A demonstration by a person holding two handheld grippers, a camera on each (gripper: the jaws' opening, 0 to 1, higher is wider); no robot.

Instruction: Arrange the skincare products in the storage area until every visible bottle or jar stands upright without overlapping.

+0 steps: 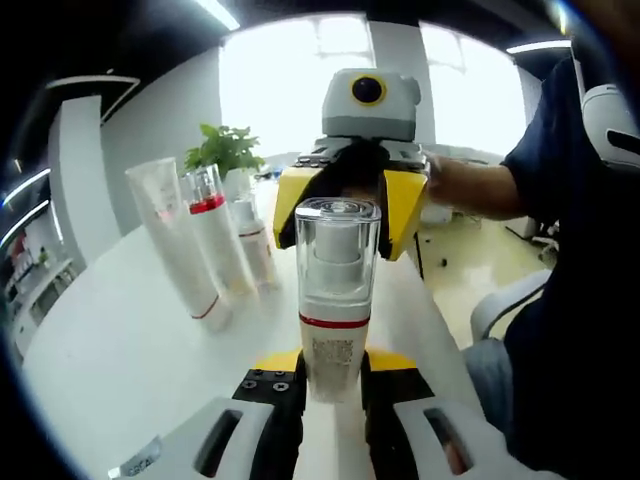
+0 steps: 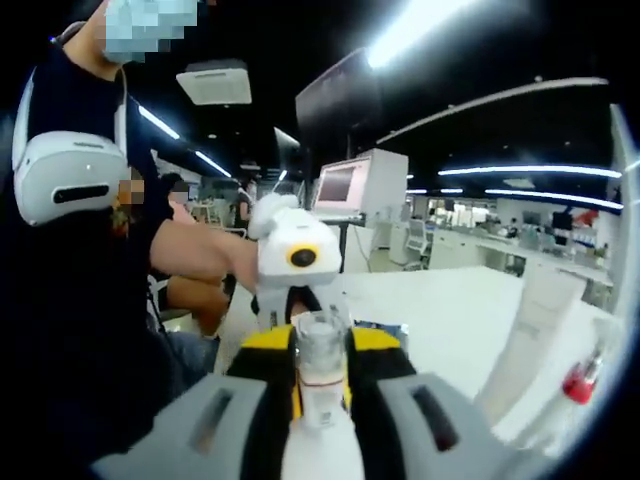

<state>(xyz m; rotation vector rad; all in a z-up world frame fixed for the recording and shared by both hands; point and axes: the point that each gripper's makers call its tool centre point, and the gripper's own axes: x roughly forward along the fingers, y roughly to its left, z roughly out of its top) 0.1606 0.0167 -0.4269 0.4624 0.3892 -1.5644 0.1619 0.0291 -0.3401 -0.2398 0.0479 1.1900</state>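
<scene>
A skincare bottle [image 1: 337,300] with a clear cap and a red band stands upright between my left gripper's [image 1: 335,385] jaws, which are shut on its base. My right gripper [image 1: 352,215] faces it from the far side, its yellow jaws flanking the cap. In the right gripper view the same bottle [image 2: 322,375] sits between my right gripper's [image 2: 322,385] yellow tips, which press in on both sides. The left gripper [image 2: 293,262] shows behind it. A tall pale tube [image 1: 176,245], a bottle with a red collar [image 1: 216,240] and a smaller bottle [image 1: 256,250] stand together on the white table [image 1: 110,360].
A green plant [image 1: 227,150] stands behind the group of bottles. The person sits at the table's right edge, with an arm [image 1: 470,185] reaching to the right gripper. In the right gripper view the tube [image 2: 535,325] and red-collared bottle [image 2: 578,385] stand at right.
</scene>
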